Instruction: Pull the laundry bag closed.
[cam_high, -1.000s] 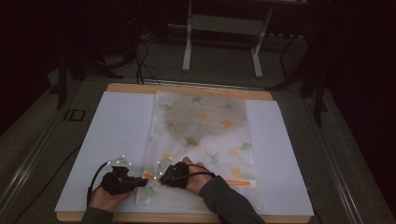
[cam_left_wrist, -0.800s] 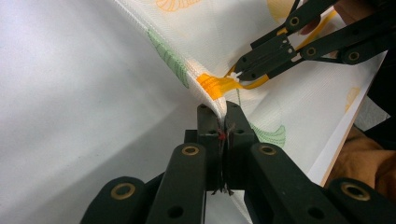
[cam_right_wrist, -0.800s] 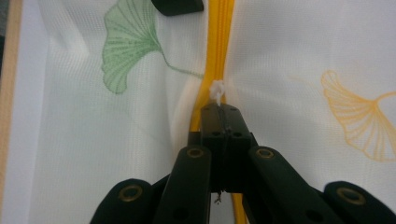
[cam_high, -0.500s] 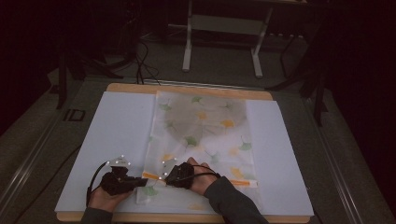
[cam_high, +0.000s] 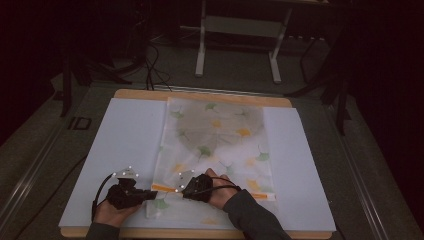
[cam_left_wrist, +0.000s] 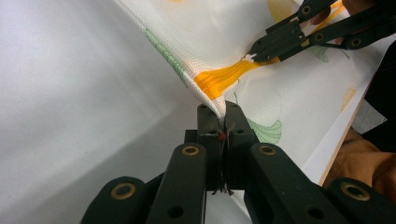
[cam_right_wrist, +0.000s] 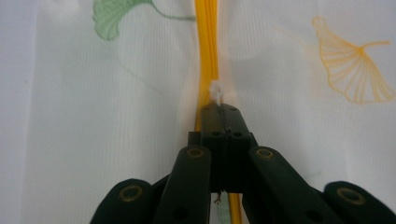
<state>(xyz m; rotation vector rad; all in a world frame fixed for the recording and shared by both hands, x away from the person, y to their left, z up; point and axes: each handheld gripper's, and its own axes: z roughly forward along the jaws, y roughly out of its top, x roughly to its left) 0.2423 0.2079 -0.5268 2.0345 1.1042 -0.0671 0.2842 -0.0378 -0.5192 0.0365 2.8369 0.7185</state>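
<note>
Where the translucent white mesh bag printed with green and orange ginkgo leaves (cam_high: 216, 150) lies flat along the middle of the white-covered, wood-edged counter (cam_high: 130, 145), both tools work at its near end. The bag is a long rectangle of fine woven netting, thin enough that a round grey shape shows through its far half. An orange zipper band (cam_right_wrist: 208, 51) runs across the near end, ribbed and glossy against the matte mesh.

The left tool (cam_left_wrist: 222, 109), black with brass-coloured rivets on its linkage arms, has its jaws pressed together on the bag's near left corner, and the fabric rises in a taut fold from the pinch. In the high view this left tool (cam_high: 150, 194) sits at the bag's left edge, with a hand behind it.

The right tool (cam_right_wrist: 223, 108) is clamped tight on the small white zipper pull (cam_right_wrist: 216, 91), a stubby plastic tab standing just beyond the jaw tips on the orange band. From above, the right tool (cam_high: 185, 189) rests on the bag near the left tool, pointing towards it.
</note>
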